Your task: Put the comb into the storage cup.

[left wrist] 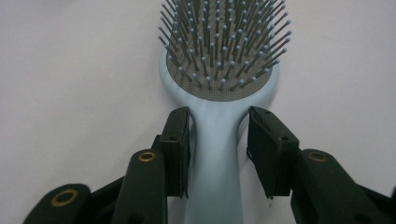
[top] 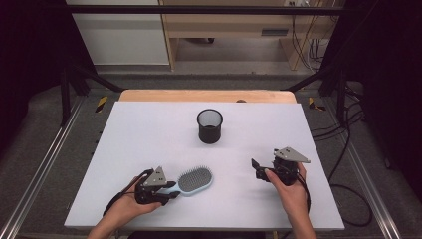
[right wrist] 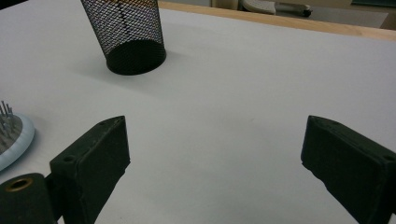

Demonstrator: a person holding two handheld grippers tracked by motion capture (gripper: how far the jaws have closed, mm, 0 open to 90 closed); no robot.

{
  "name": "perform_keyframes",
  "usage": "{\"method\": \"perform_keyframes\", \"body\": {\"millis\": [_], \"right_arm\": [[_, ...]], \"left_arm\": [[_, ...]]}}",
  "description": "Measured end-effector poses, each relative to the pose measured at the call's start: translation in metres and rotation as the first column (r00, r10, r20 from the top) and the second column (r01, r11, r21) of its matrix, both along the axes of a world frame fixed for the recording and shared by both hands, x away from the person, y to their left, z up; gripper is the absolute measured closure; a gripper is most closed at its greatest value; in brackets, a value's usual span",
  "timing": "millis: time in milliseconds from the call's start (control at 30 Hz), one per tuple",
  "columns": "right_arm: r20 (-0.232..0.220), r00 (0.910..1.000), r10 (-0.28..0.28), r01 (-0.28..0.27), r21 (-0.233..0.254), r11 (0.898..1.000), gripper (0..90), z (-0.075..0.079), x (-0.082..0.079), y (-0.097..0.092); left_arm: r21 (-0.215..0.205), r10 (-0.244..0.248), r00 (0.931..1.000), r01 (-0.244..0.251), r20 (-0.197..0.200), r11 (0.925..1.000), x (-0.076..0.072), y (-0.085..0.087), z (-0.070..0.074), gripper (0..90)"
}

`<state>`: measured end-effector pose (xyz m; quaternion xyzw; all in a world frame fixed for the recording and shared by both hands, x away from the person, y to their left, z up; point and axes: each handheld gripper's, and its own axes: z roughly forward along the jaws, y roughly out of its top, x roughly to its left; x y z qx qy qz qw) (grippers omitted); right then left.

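The white table (top: 149, 129) is lying mostly bare. A black mesh cup (top: 209, 126) is standing upright toward the far middle, well apart from both hands, with open surface running all around it. The pale blue hairbrush (top: 195, 180) is lying flat at the near left, bristles up, taking up the strip beside the left gripper (top: 169, 191), whose jaws are straddling the brush handle. Between the brush head and the right gripper (top: 257, 169) a wide bare stretch is staying open. Ahead of the right gripper's spread jaws, nothing is standing before the cup.
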<state>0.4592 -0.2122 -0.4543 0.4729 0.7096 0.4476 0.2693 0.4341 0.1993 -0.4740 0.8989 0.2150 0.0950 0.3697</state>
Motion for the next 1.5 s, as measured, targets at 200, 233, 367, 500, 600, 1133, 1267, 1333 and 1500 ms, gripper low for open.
{"method": "perform_keyframes", "body": {"millis": [200, 233, 367, 500, 600, 1133, 1267, 1333, 1500], "right_arm": [[-0.003, 1.0000, -0.001, 0.001, 0.000, 1.000, 8.0, 0.000, 0.000, 0.000], [-0.004, 1.0000, -0.001, 0.001, -0.001, 1.000, 8.0, 0.000, 0.000, 0.000], [-0.004, 1.0000, -0.002, 0.002, -0.002, 1.000, 8.1, -0.001, 0.000, 0.001], [-0.008, 1.0000, -0.001, 0.001, -0.002, 1.000, 8.1, -0.001, 0.000, 0.001], [-0.010, 1.0000, 0.000, 0.000, -0.004, 1.000, 8.1, -0.001, 0.000, 0.001], [-0.013, 0.9999, 0.002, -0.002, 0.017, 1.000, 8.4, -0.001, 0.000, 0.001], [-0.019, 0.9998, 0.006, -0.006, 0.024, 1.000, 8.4, -0.002, 0.001, 0.001], [-0.013, 0.9999, 0.008, -0.008, 0.026, 1.000, 8.5, -0.001, 0.000, 0.002], [-0.020, 0.9998, 0.010, -0.009, 0.043, 0.999, 8.5, -0.002, 0.001, 0.002]], "left_arm": [[0.029, 0.005, 1.0000, -0.005, -0.007, 0.9996, -0.001, -0.002, -0.001, 59.1], [0.031, 0.009, 0.9999, -0.008, -0.008, 0.9995, -0.001, -0.002, -0.001, 59.1], [0.044, 0.013, 0.9999, -0.013, -0.006, 0.9989, -0.001, -0.004, 0.000, 59.0], [0.050, 0.022, 0.9997, -0.021, -0.011, 0.9985, -0.002, -0.005, 0.000, 60.1], [0.061, 0.016, 0.9999, -0.015, -0.007, 0.9980, -0.003, -0.007, 0.001, 62.8], [0.099, 0.010, 0.9996, -0.013, 0.028, 0.9950, -0.004, -0.016, 0.004, 68.9], [0.095, 0.008, 0.9991, -0.011, 0.042, 0.9954, -0.003, -0.019, 0.005, 69.0], [0.081, 0.011, 0.9989, -0.015, 0.046, 0.9966, -0.003, -0.020, 0.006, 69.0], [0.017, 0.023, 0.9976, -0.024, 0.065, 0.9996, -0.001, -0.023, 0.009, 69.0]]}}
